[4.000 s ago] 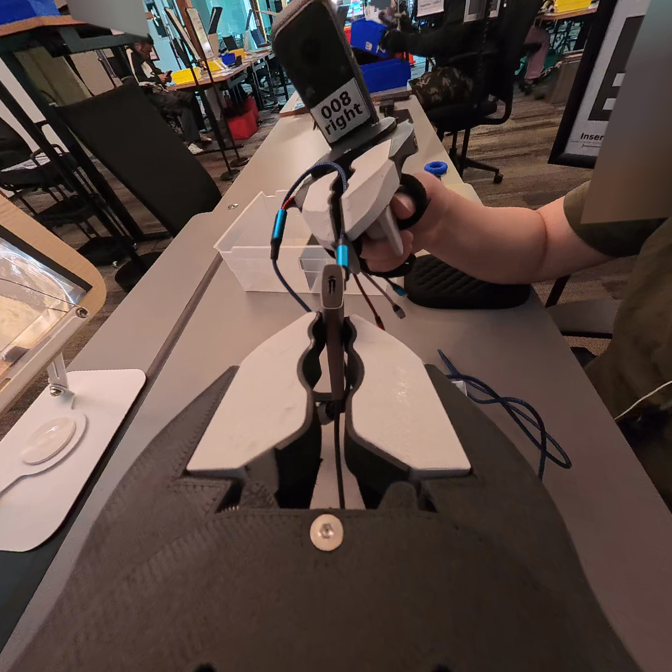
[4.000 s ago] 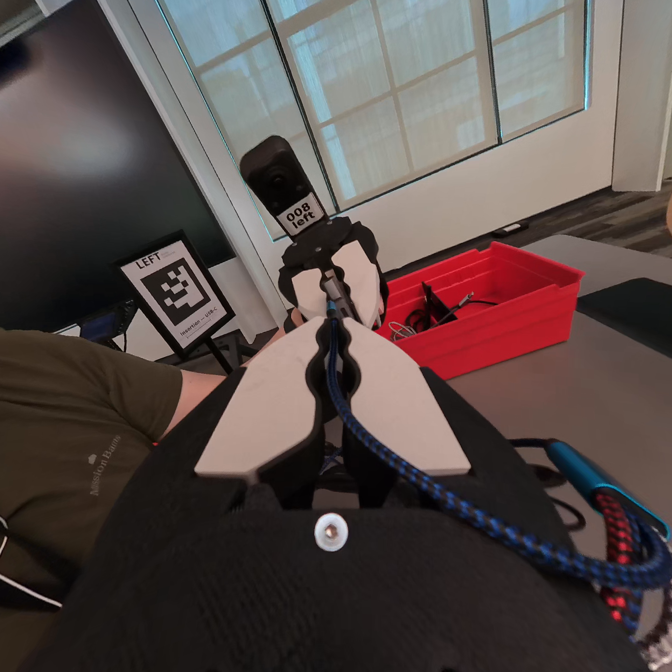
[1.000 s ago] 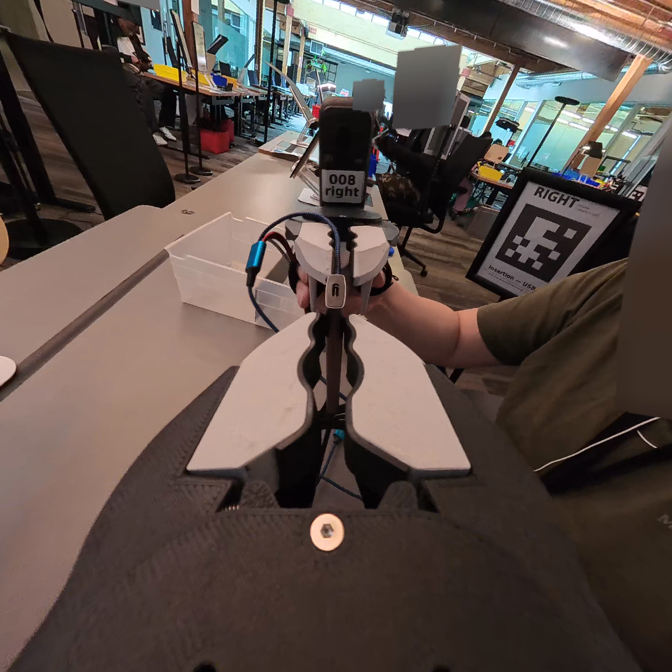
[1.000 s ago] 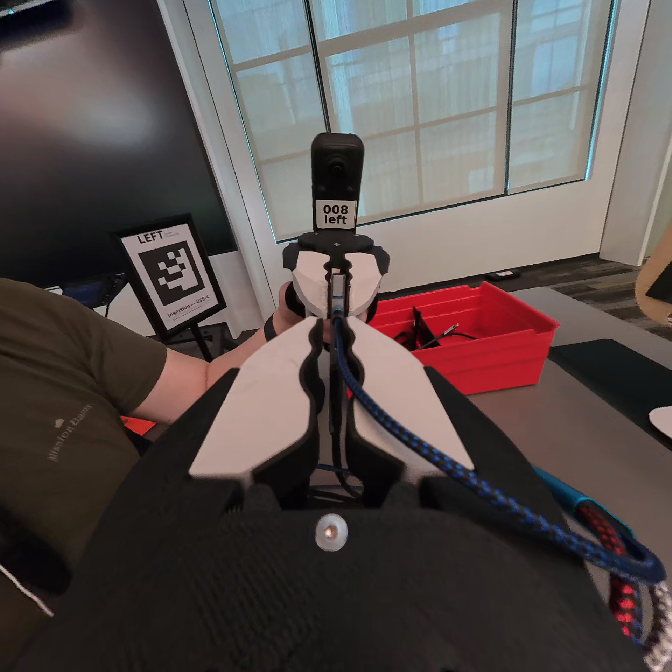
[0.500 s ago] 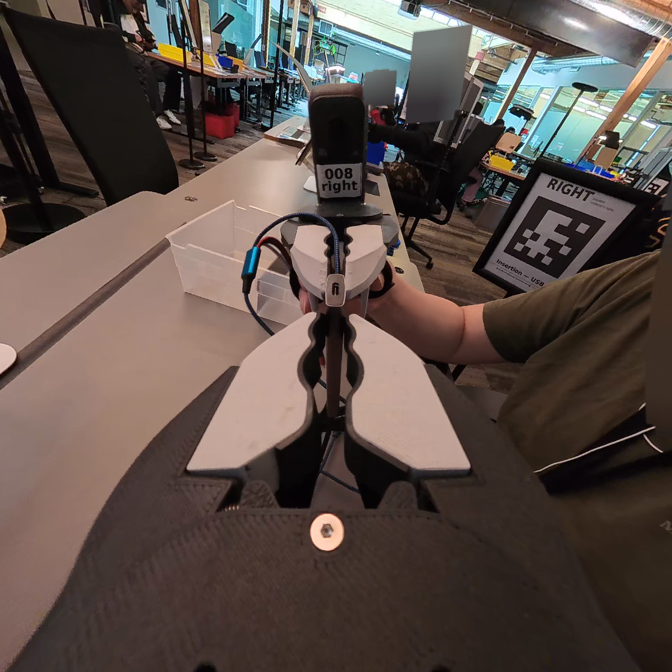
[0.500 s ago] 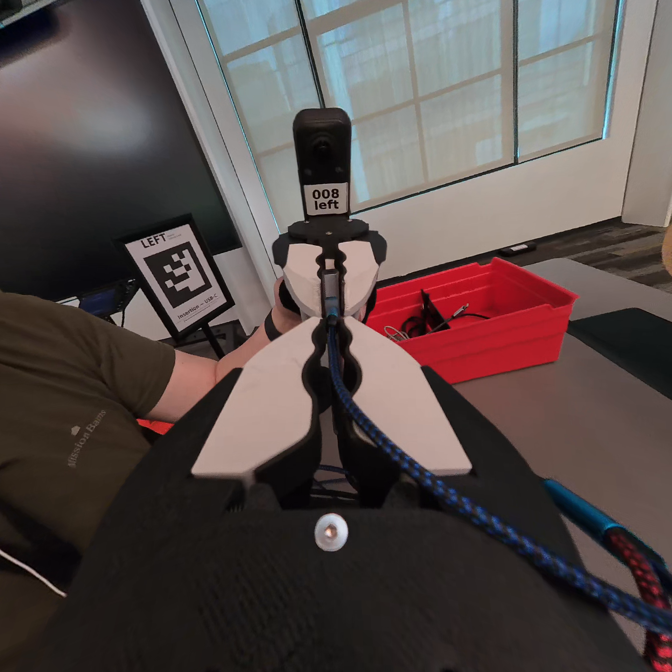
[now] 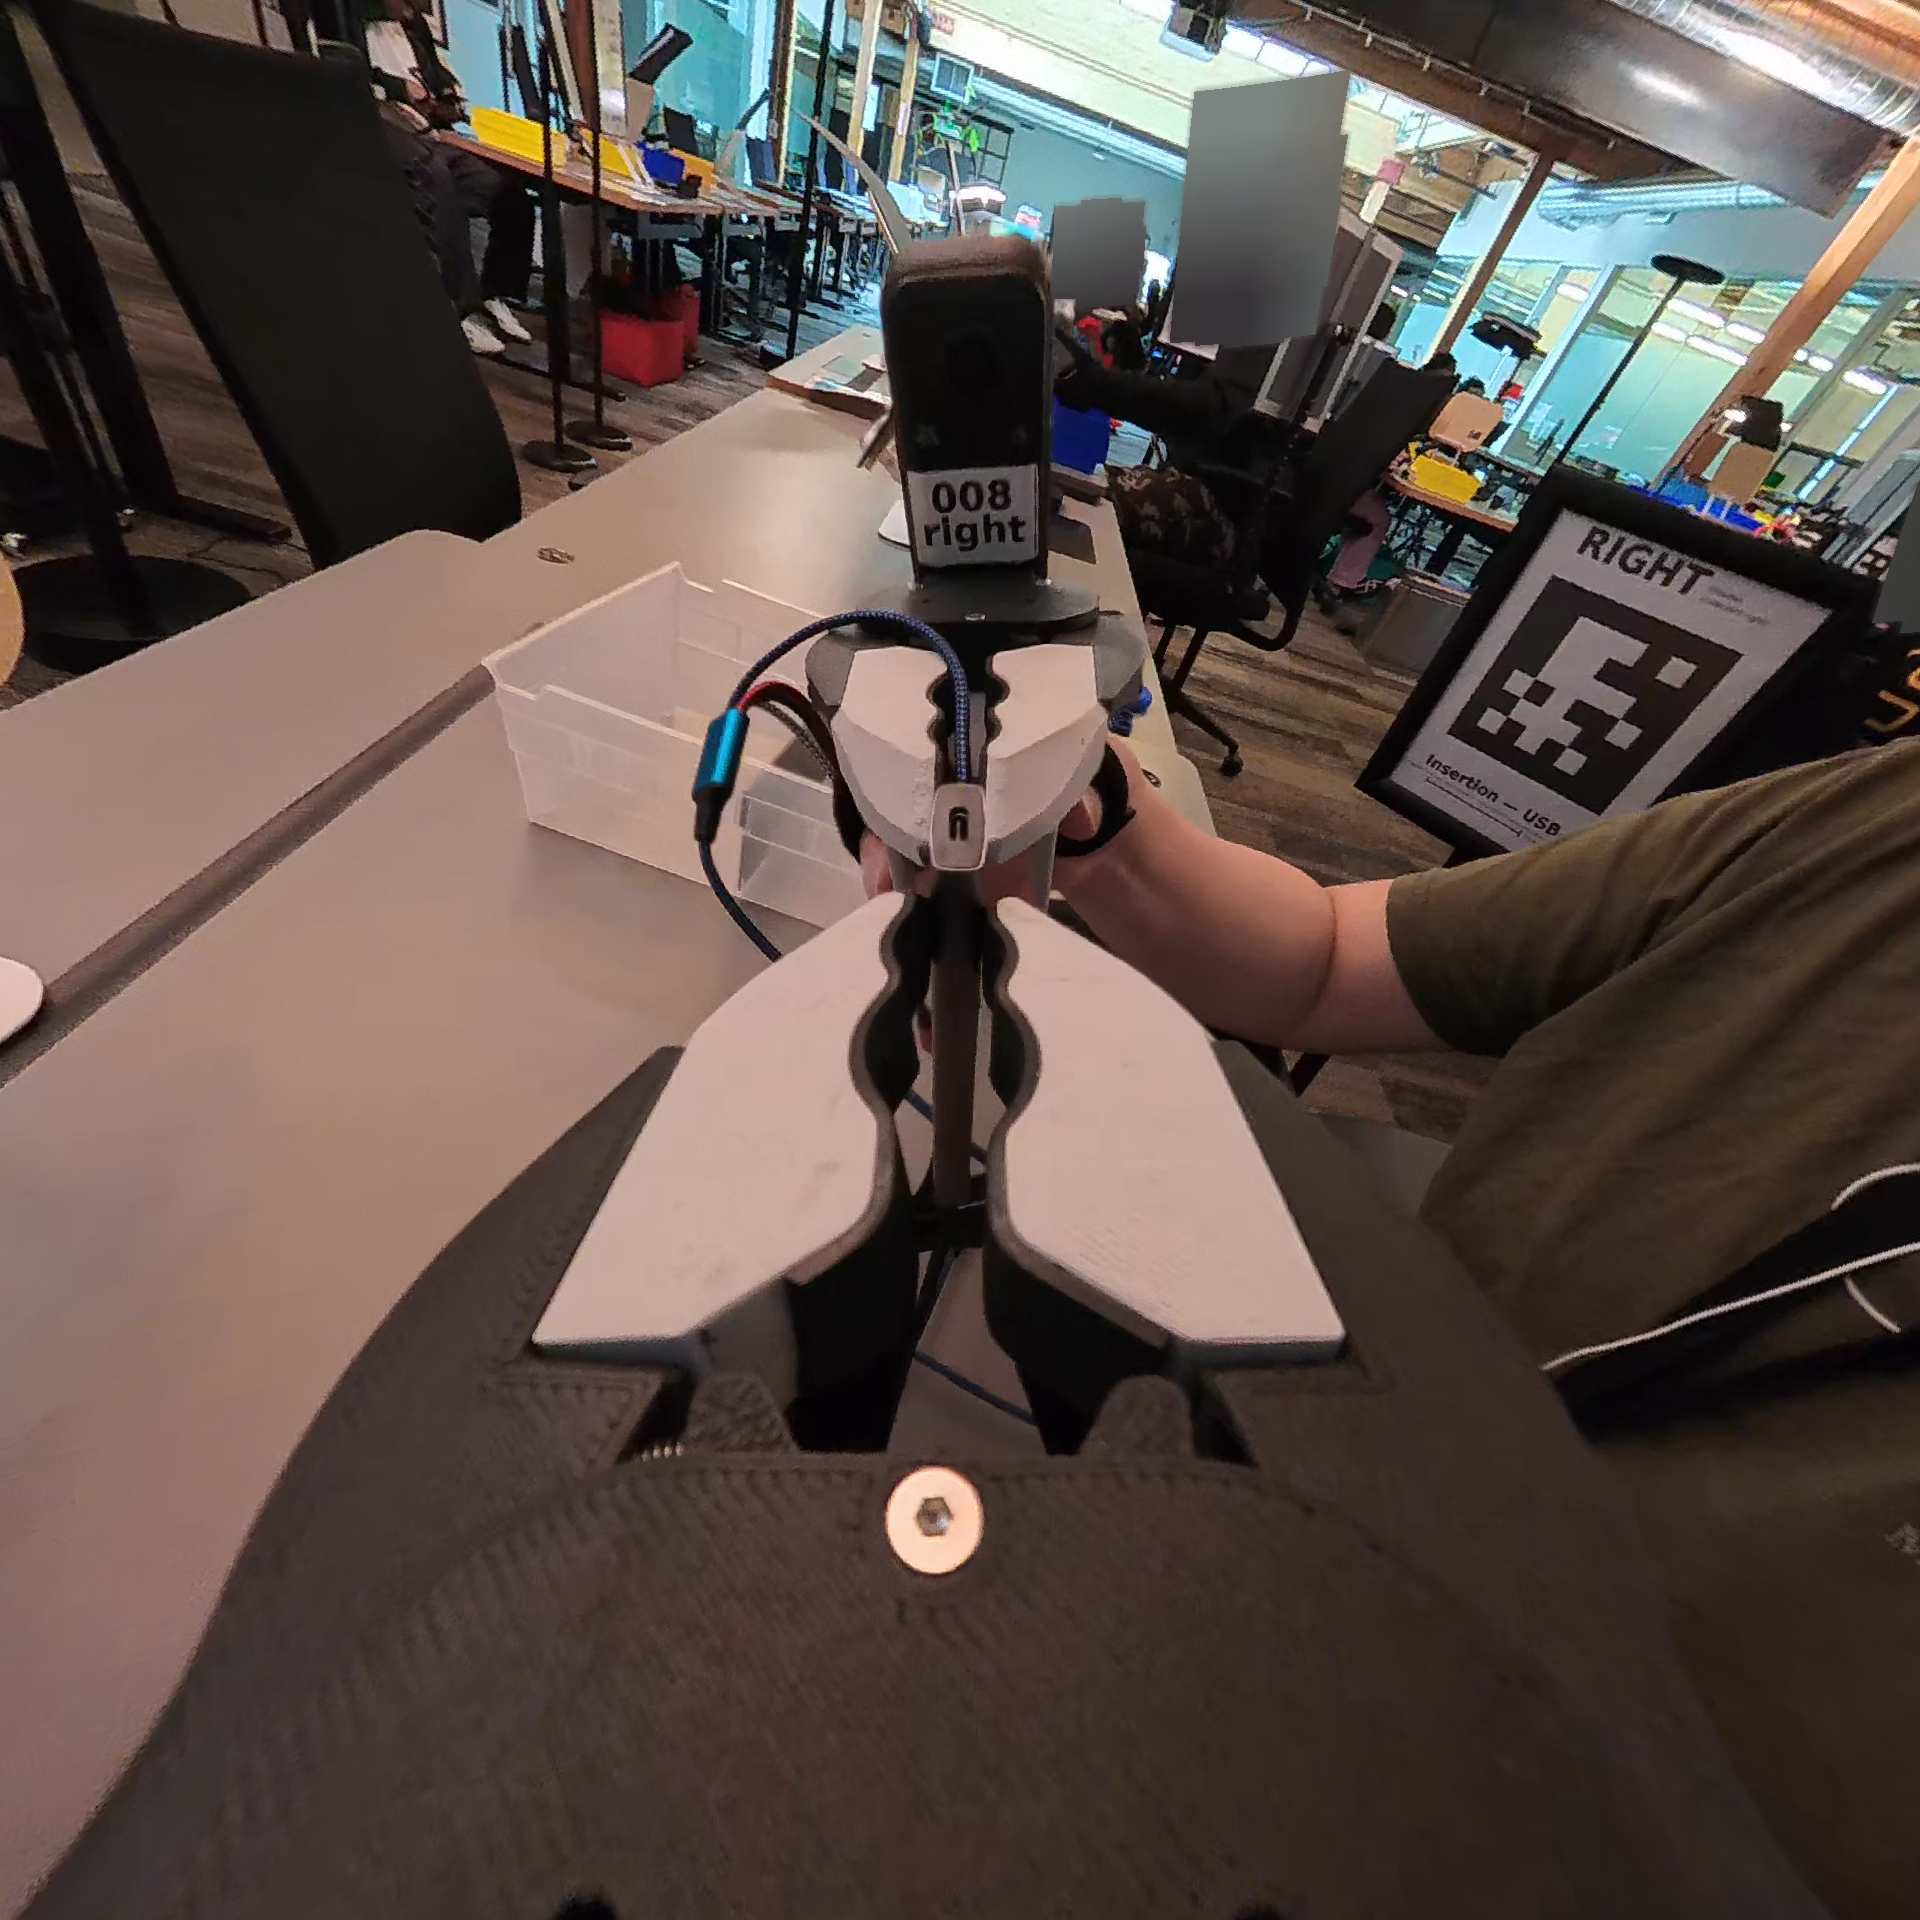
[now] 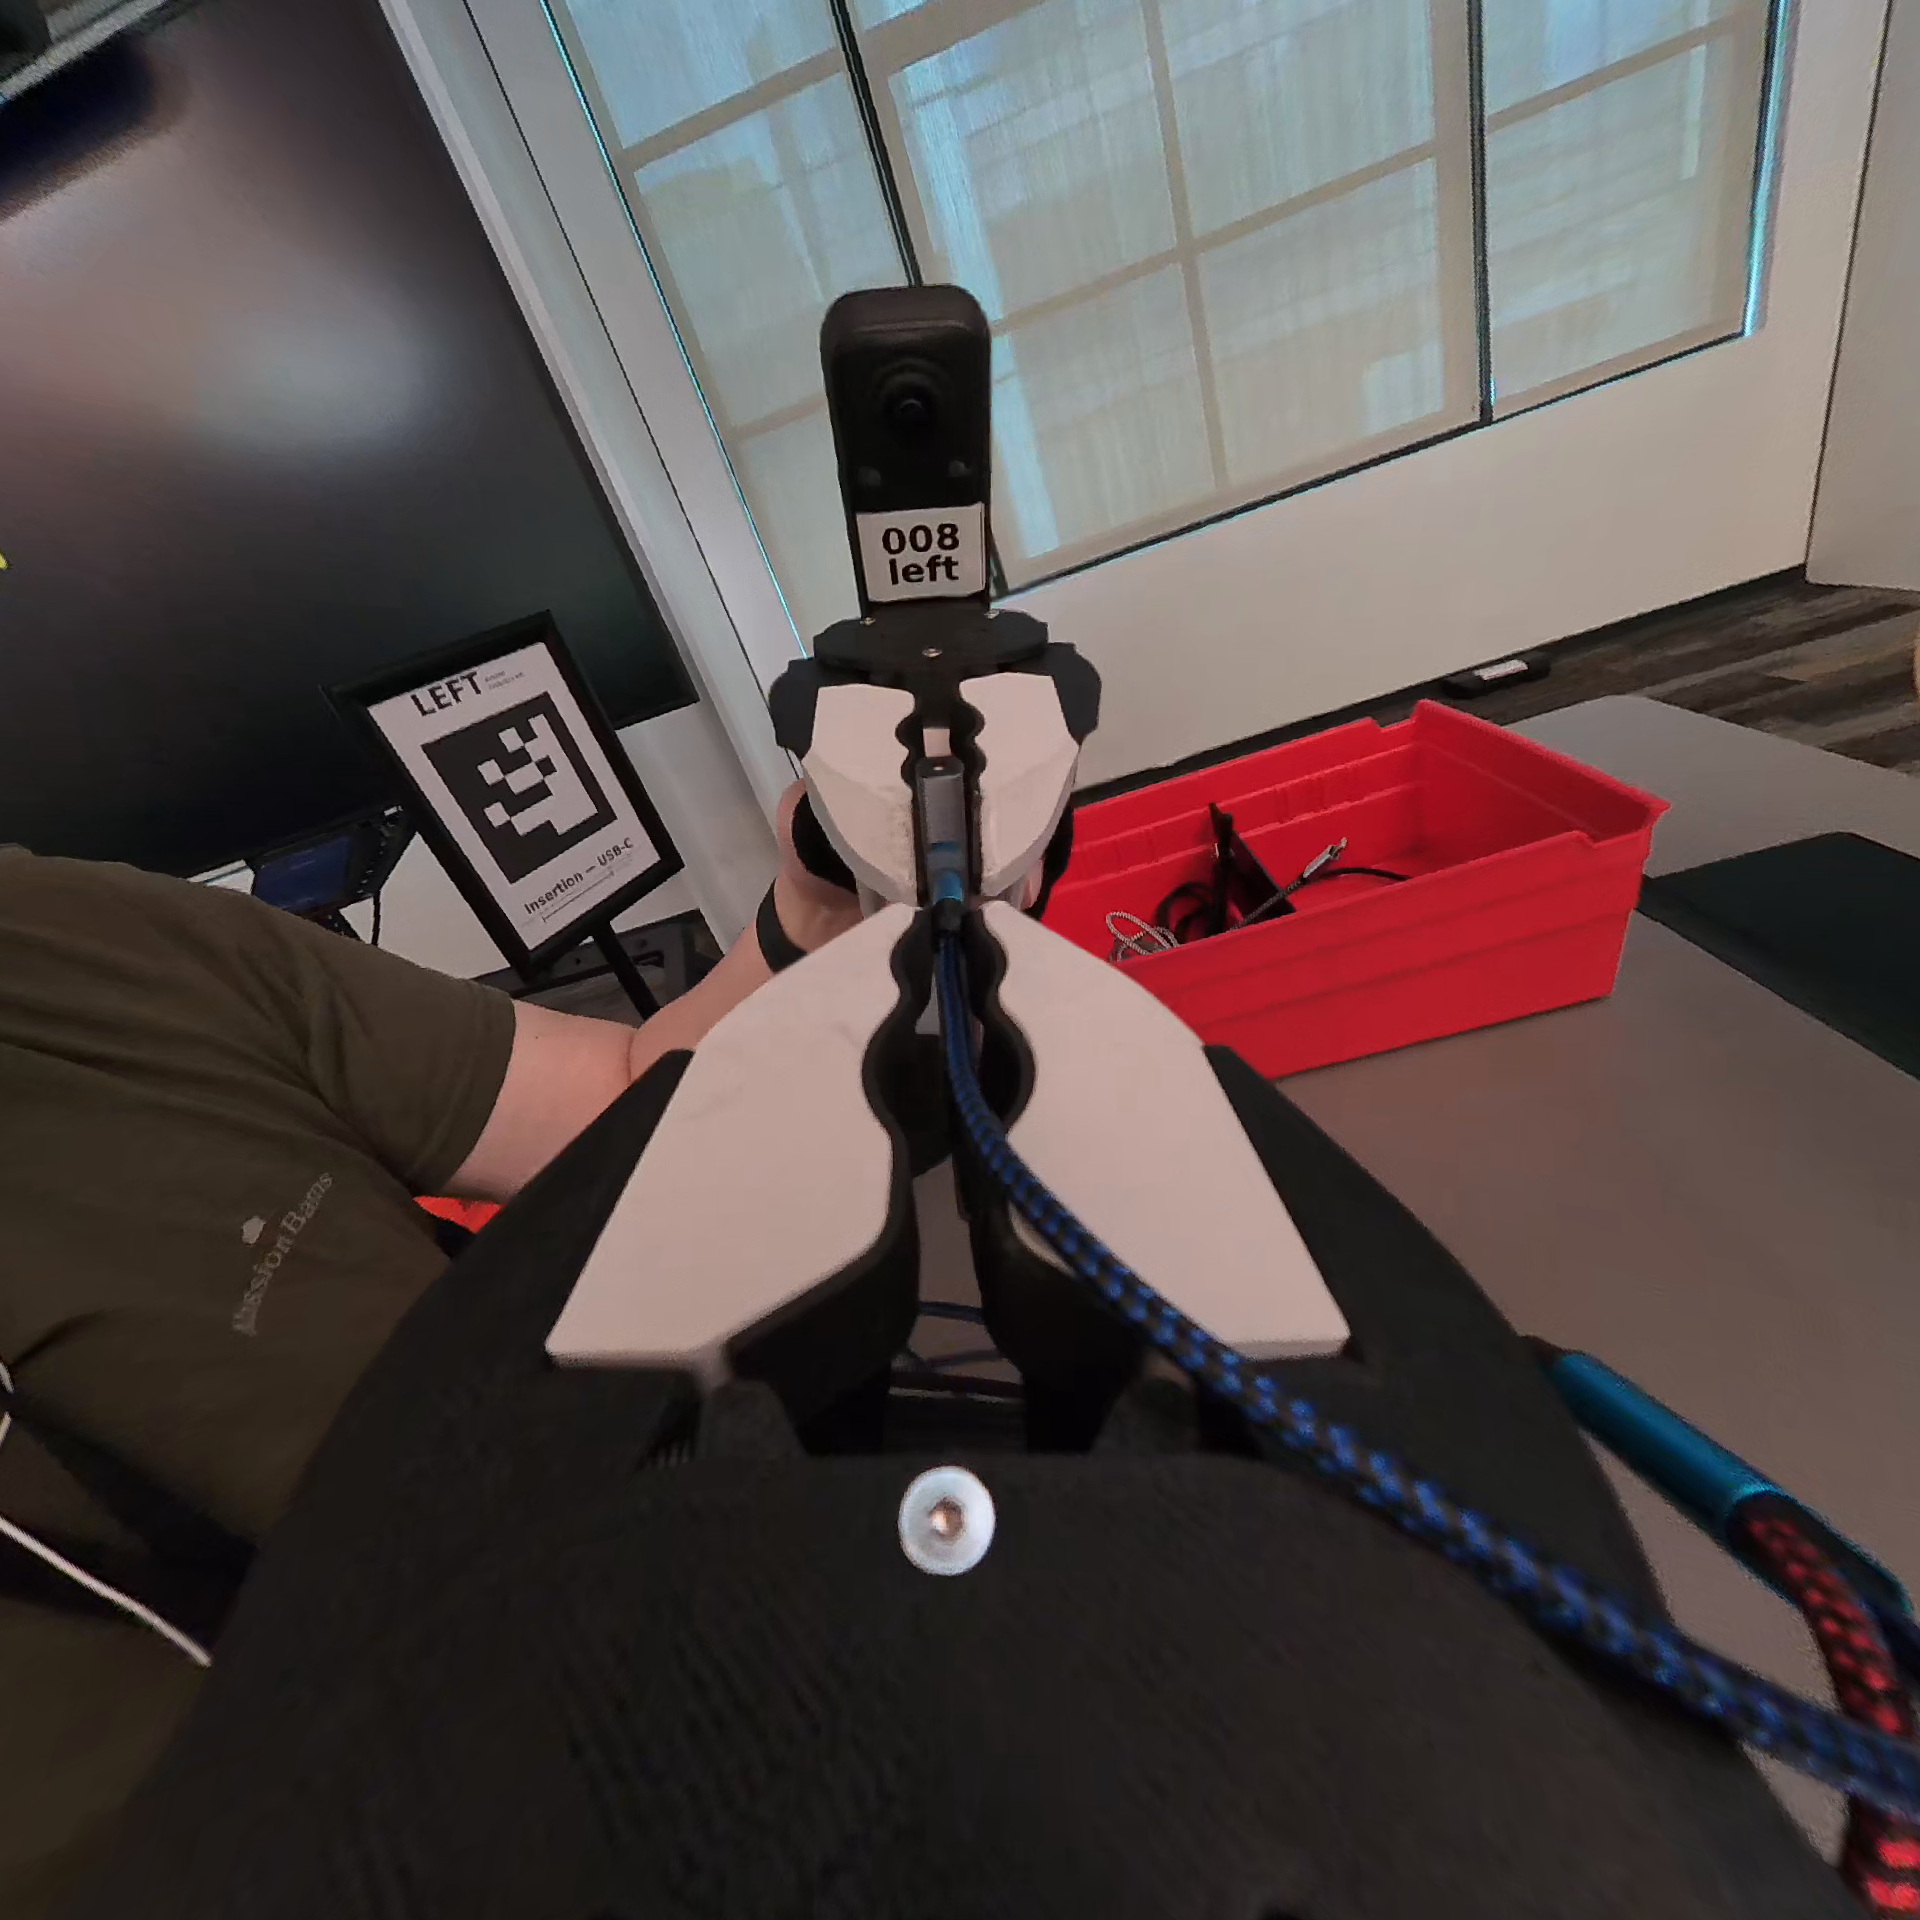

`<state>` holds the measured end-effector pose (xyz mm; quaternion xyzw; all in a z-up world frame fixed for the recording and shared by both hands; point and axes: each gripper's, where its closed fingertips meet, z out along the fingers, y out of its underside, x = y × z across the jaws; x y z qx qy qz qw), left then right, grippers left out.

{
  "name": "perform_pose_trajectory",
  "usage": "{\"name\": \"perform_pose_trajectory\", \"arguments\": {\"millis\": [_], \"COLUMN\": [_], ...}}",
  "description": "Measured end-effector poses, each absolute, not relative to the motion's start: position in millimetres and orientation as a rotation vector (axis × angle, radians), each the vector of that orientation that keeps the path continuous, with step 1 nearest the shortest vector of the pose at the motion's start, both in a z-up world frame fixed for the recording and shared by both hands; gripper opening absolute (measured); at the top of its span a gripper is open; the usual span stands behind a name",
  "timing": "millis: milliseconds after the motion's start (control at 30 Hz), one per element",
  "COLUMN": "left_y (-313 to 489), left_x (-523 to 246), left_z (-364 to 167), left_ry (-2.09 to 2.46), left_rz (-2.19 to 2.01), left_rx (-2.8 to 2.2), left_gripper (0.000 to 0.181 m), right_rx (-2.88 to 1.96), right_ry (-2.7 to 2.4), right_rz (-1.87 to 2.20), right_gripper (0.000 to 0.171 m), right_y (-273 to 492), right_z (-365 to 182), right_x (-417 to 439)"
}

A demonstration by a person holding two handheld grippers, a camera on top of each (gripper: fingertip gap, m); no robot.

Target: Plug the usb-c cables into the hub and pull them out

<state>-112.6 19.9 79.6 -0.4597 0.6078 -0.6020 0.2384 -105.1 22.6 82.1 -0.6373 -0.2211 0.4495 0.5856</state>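
Observation:
My left gripper (image 7: 951, 906) is shut on a thin dark-grey hub (image 7: 954, 997), held edge-on and off the table. The hub's silver end (image 7: 957, 826) reaches the tips of the right gripper (image 7: 961, 847) facing it. My right gripper (image 8: 940, 912) is shut on a blue braided usb-c cable (image 8: 971, 1070). Its blue plug (image 8: 945, 864) sits against the end of the grey hub (image 8: 938, 795), which the left gripper (image 8: 940, 883) holds, and looks plugged in. The cable's blue metal splitter (image 8: 1662, 1449) and a red strand (image 8: 1849, 1631) hang by my right side.
A clear plastic bin (image 7: 623, 717) stands on the grey table (image 7: 312, 987) behind the right gripper. A red bin (image 8: 1455, 935) with loose cables stands behind the left gripper, with a black mat (image 8: 1818, 914) beside it. Framed marker signs (image 7: 1590, 686) (image 8: 520, 779) flank the person's arms. My two grippers' fingertips are within a few centimetres of each other.
Both grippers have risen and turned level, tip to tip, and drawn a little closer in the last half second. Both grips are unchanged.

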Motion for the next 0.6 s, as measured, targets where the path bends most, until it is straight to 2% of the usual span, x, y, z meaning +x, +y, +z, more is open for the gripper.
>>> {"name": "perform_pose_trajectory", "arguments": {"millis": [33,133,233,433,467,533,600], "left_y": [20.1,22.8,29.7,35.8,33.7,30.3,28.7], "left_x": [-112.1,-113.3,-117.0,-121.5,-121.3,-119.0,-116.7], "left_z": [82.3,93.8,100.9,111.8,111.2,108.2,106.1], "left_ry": [1.648,1.562,1.498,1.415,1.429,1.450,1.460], "left_rz": [-1.657,-1.714,-1.729,-1.773,-1.778,-1.772,-1.765], "left_rx": [-1.262,-1.274,-1.294,-1.285,-1.283,-1.283,-1.277], "left_gripper": [0.008,0.008,0.008,0.008,0.008,0.008,0.009], "right_rx": [-1.476,-1.525,-1.583,-1.608,-1.579,-1.525,-1.557], "right_ry": [-0.508,-0.519,-0.586,-0.625,-0.611,-0.620,-0.629], "right_rz": [1.052,1.029,1.041,0.953,0.972,1.003,0.991], "right_gripper": [0.008,0.044,0.051,0.045,0.040,0.009,0.010], "right_y": [23.1,27.6,26.3,34.2,34.3,30.6,30.5], "right_z": [83.9,73.8,59.7,43.5,46.6,51.7,48.5], "right_x": [-104.7,-109.4,-123.3,-139.9,-142.4,-146.0,-145.3]}}
